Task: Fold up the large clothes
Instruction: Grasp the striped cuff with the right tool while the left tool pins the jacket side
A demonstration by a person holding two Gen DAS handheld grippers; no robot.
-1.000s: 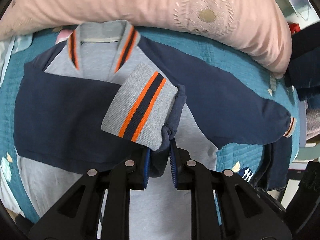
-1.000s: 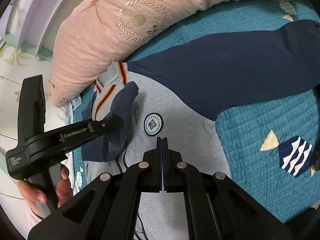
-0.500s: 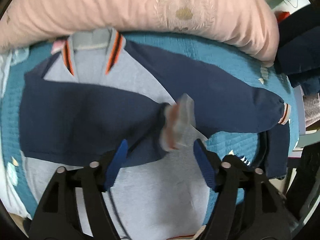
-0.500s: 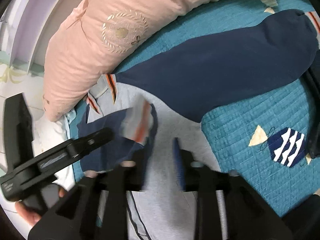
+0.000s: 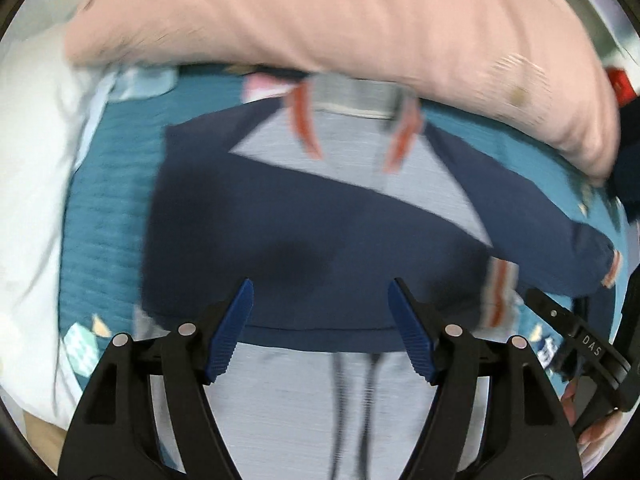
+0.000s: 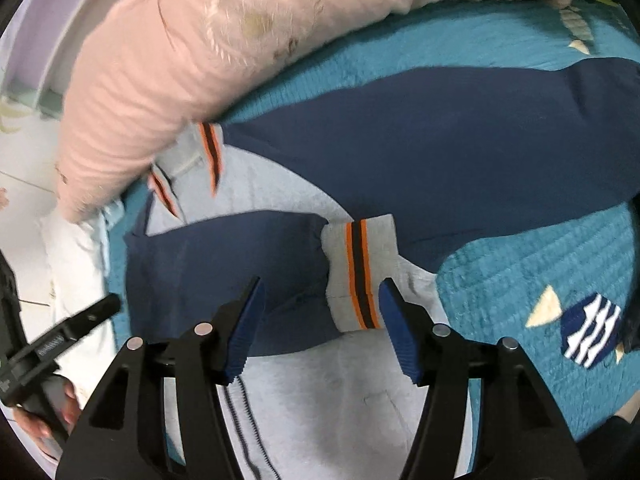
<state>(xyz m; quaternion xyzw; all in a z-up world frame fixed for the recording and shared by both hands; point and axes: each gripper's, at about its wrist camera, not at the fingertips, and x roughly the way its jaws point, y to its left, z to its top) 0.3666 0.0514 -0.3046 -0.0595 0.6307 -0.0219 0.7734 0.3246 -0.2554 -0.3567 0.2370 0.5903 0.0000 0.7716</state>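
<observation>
A grey zip jacket (image 5: 320, 400) with navy sleeves and orange-striped trim lies flat on a teal quilt (image 6: 520, 272). One navy sleeve (image 5: 312, 240) is folded across the chest; its grey striped cuff (image 6: 360, 276) lies on the body. The other sleeve (image 6: 460, 136) stretches out to the side. My left gripper (image 5: 320, 308) is open and empty above the folded sleeve. My right gripper (image 6: 320, 304) is open and empty just in front of the cuff. The jacket also shows in the right wrist view (image 6: 340, 400).
A long pink pillow (image 5: 340, 20) lies along the jacket's collar (image 5: 352, 92), also in the right wrist view (image 6: 240, 40). White bedding (image 5: 32, 160) lies to the left. Dark clothes (image 5: 628, 152) sit at the far right edge.
My left gripper opened and let go of the sleeve, which now lies across the chest, then drew back. My right gripper went from shut to open.
</observation>
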